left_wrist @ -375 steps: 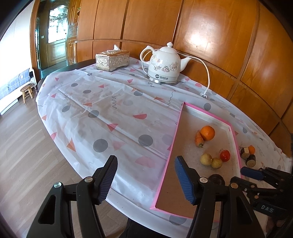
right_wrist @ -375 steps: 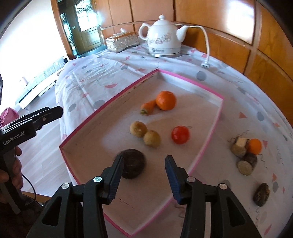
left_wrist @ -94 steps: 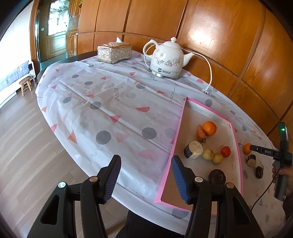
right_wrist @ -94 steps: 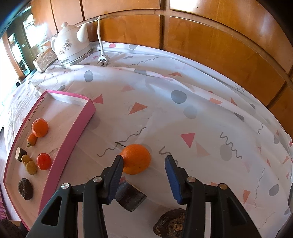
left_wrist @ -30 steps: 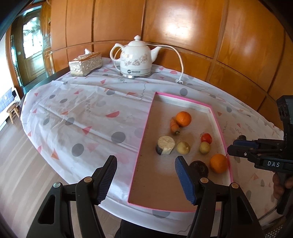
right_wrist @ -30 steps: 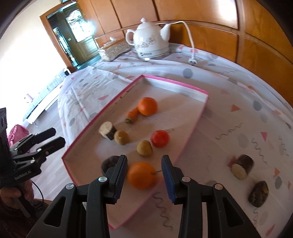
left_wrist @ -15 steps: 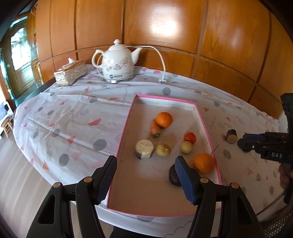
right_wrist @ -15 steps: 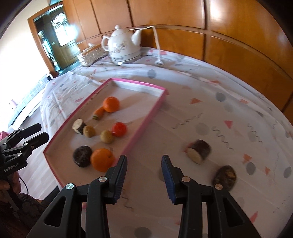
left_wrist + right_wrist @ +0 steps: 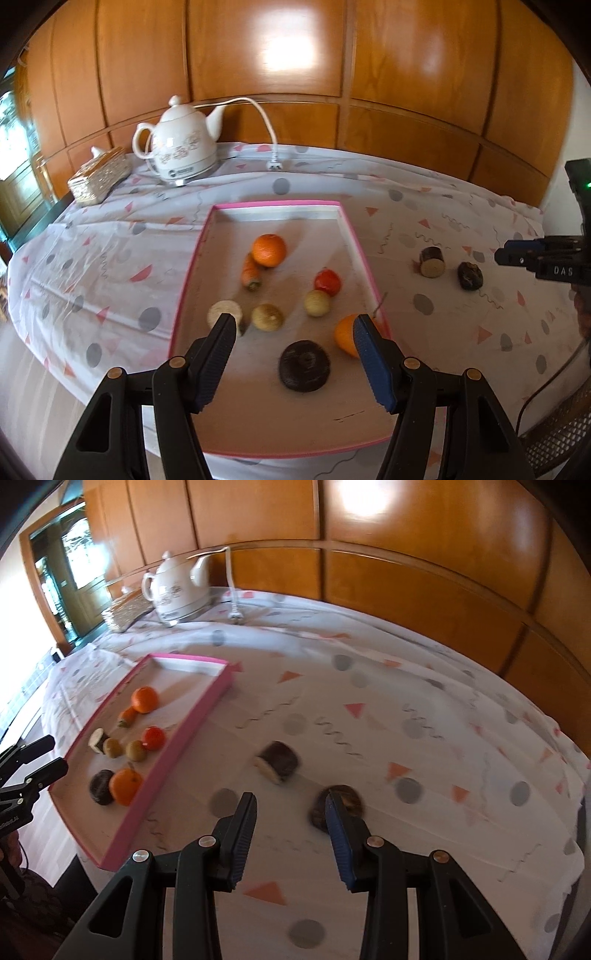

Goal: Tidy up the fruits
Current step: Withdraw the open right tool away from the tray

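Nearest in the right wrist view, the right tool (image 9: pixel 290 808) hangs over the patterned white cloth of the bench (image 9: pixel 424 686) with its jaws apart and nothing between them. Just beyond its right finger lies a dark, rough, flattened lump of fruit (image 9: pixel 338 806), partly hidden behind that finger, and a little farther and to the left lies a dark-skinned cut log-shaped piece with a pale face (image 9: pixel 277 762). Both rest on the cloth, well outside the pink-rimmed shallow tray (image 9: pixel 192 716), which sits to the left. In the left wrist view, the left tool (image 9: pixel 291 345) hovers over the near end of that tray, jaws apart and empty. Inside the tray lie a dark round disc (image 9: pixel 304 364), an orange (image 9: pixel 345 334) against the right rim, and farther in several small pieces and a second orange (image 9: pixel 269 250). The step in hand looks like fetching the next stray piece. The next move probably calls for lowering the right tool so its fingers straddle the dark lump, then closing and carrying it left into the tray.
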Motion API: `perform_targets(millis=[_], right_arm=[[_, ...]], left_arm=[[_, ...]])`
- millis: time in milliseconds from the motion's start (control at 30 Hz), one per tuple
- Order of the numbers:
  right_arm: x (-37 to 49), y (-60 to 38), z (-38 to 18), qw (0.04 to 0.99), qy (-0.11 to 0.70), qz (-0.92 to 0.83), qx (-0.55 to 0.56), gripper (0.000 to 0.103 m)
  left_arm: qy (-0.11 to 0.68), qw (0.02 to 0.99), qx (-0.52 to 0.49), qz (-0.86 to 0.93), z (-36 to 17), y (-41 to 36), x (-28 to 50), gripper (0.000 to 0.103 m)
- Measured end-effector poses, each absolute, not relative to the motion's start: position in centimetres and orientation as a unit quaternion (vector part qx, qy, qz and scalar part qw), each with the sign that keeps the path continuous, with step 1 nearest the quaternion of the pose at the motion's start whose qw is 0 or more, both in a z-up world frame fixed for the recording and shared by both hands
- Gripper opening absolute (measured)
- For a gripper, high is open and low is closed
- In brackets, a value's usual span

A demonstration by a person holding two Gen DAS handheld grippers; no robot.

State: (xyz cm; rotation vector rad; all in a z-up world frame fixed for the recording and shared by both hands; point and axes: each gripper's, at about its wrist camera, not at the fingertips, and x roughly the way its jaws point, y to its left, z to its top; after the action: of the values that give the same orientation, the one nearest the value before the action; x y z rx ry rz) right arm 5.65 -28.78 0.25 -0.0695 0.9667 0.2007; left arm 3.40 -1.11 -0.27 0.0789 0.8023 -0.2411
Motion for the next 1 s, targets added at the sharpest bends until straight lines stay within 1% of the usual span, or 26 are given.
perform_targets(millis=[433,733,1000], right_arm=[[4.3,-36.1,0.6,0.885,0.465,0.017,-0.026,0.039],[3.6,-43.2,0.6,0.886,0.459,-0.066,0.019,0.039],[3.1,-48.1,1.0,0.885,0.441,-0.12,0.086,0.039]], left_arm=[[0.388,0.906,0.067,-0.154,-0.4,-4.9,3.8,0.066],[0.387,0.903,0.082,-0.166,-0.3,-6.7,3.9,0.066],[0.386,0.901,0.091,-0.175,-0.3,-7.9,4.0,0.066]])
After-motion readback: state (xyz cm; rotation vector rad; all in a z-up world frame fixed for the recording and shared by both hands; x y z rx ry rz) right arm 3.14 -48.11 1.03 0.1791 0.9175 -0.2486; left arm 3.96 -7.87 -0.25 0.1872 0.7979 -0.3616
